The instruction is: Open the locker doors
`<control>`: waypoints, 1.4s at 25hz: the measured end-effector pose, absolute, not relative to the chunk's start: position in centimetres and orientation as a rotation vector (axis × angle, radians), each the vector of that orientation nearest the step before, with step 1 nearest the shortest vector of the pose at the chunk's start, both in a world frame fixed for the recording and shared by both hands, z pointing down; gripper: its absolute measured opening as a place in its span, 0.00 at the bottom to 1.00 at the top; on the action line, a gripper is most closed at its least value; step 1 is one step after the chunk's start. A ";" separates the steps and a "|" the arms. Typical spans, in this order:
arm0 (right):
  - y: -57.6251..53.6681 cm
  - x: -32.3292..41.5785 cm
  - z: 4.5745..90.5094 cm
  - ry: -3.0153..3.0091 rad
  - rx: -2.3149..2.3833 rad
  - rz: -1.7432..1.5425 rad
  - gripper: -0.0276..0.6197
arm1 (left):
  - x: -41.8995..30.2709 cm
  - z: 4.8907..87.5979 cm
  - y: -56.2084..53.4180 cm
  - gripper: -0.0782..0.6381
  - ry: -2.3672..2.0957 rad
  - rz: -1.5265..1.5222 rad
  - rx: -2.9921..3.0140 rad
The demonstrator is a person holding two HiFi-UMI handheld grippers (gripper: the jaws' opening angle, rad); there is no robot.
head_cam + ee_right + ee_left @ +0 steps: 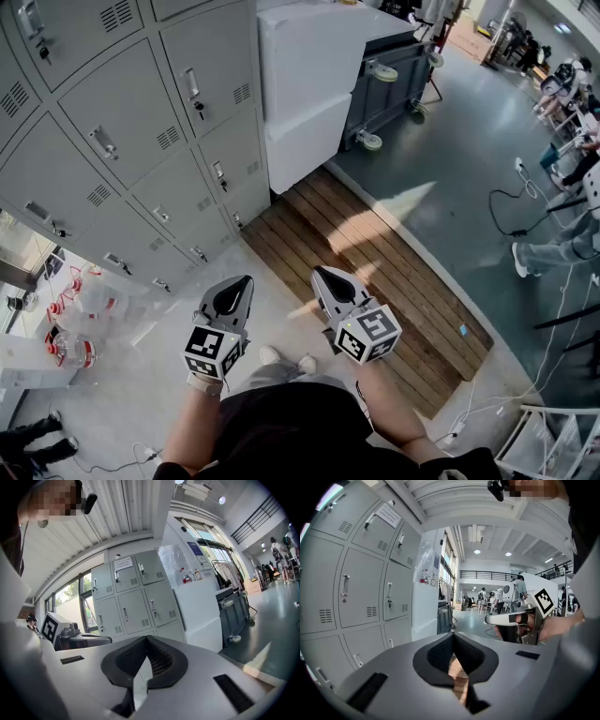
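Your left gripper (245, 280) and right gripper (320, 273), pinched shut and empty, hang well short of the closed locker doors (136, 112) at your left, handles (103, 142) upright.

The lockers (141, 122) look like painted sheet metal, pale grey and smooth with a dull sheen. Their handles (103, 142) are bright bare metal. The white cabinet (309, 66) beside them is smooth and faintly glossy. The platform (375, 272) is slatted brown wood, matt and rough-grained. The floor (450, 178) past its far edge is dark, smooth and glossy. The left gripper (246, 279) and right gripper (317, 272) have matt grey plastic shells. Their pads (161, 663) are black and finely ribbed.
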State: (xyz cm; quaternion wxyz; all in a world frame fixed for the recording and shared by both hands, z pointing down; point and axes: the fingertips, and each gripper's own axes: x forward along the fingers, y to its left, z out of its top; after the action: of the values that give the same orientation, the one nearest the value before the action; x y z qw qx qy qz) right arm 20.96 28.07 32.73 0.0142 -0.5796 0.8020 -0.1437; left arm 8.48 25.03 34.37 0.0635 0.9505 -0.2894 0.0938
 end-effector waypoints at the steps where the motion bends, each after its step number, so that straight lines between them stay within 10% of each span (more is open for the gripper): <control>1: 27.7 20.5 32.9 2.496 -1.809 -0.455 0.08 | 8.0 34.4 24.6 0.13 -0.868 0.276 2.853; 35: -6.2 9.1 43.0 2.898 -1.354 -0.749 0.09 | -6.3 42.5 0.6 0.13 -1.391 0.327 2.383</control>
State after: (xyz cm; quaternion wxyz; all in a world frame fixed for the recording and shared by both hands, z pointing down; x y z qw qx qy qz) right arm 9.11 -6.18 43.03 -0.0716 -0.4111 0.8799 -0.2273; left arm -6.25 0.56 42.46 0.1807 0.8436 -0.4923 0.1156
